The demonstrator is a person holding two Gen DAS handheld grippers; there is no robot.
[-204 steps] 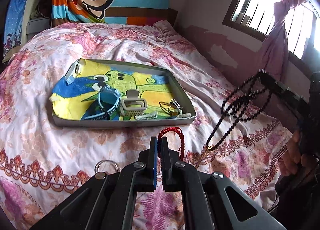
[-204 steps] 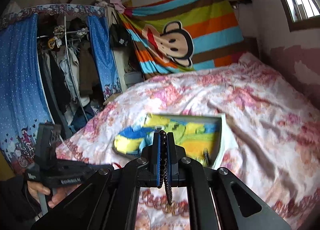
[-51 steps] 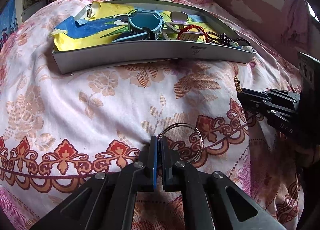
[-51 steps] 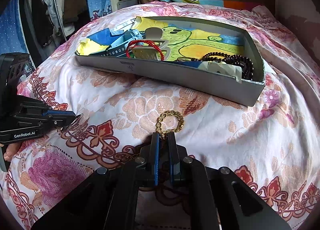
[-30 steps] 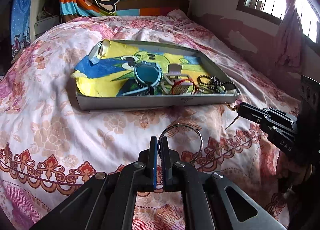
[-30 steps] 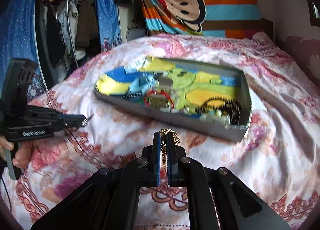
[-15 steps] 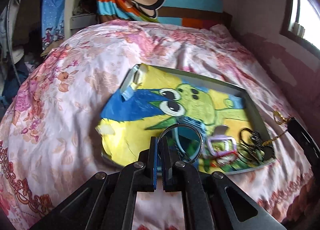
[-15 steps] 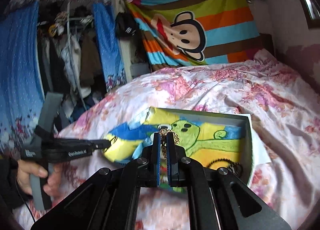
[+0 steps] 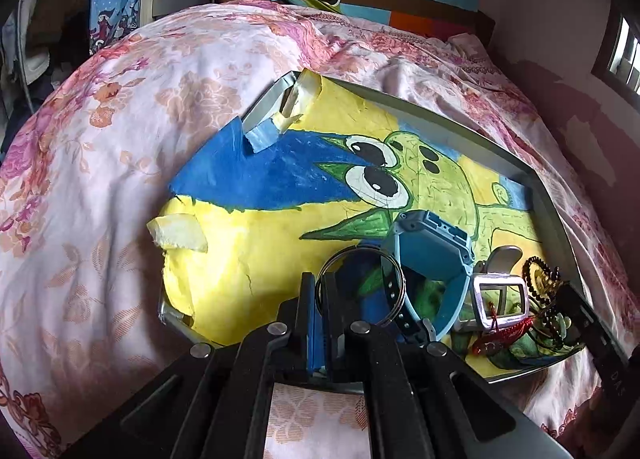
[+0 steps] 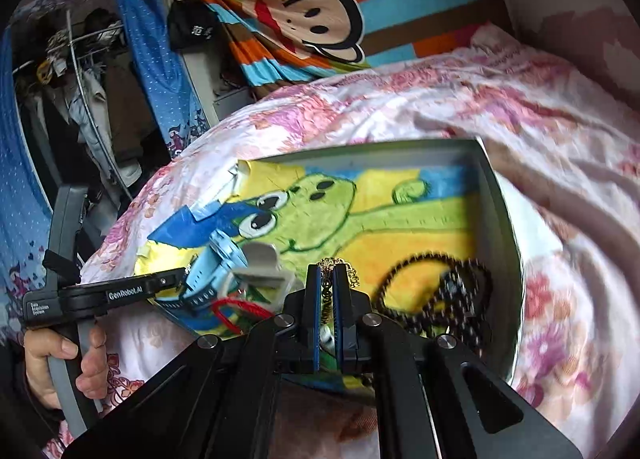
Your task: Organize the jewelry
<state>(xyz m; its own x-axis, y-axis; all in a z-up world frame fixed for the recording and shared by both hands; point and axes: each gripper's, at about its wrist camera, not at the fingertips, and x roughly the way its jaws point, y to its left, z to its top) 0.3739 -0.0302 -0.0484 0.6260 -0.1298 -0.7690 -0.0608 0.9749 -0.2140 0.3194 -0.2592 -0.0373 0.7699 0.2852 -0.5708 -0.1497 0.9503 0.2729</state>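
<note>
My left gripper (image 9: 319, 291) is shut on a silver ring bangle (image 9: 394, 269) and holds it over the near end of the grey tray (image 9: 516, 167), which lies on the bed and is lined with a frog drawing. My right gripper (image 10: 328, 283) is shut on a gold chain bracelet (image 10: 352, 273) above the tray (image 10: 500, 195). The left gripper also shows in the right wrist view (image 10: 176, 275). In the tray lie a blue watch (image 9: 432, 247), a grey hair claw (image 9: 500, 299), a red cord bracelet (image 9: 504, 335) and black beads (image 10: 460, 287).
The floral bedspread (image 9: 100, 179) surrounds the tray. A striped monkey blanket (image 10: 320, 19) hangs at the headboard. A clothes rack with blue curtain (image 10: 100, 99) stands left of the bed. A window (image 9: 624, 55) is at right.
Both grippers lifted their pieces off the bedspread and moved forward over the tray; the left with the silver bangle, the right with the gold chain.
</note>
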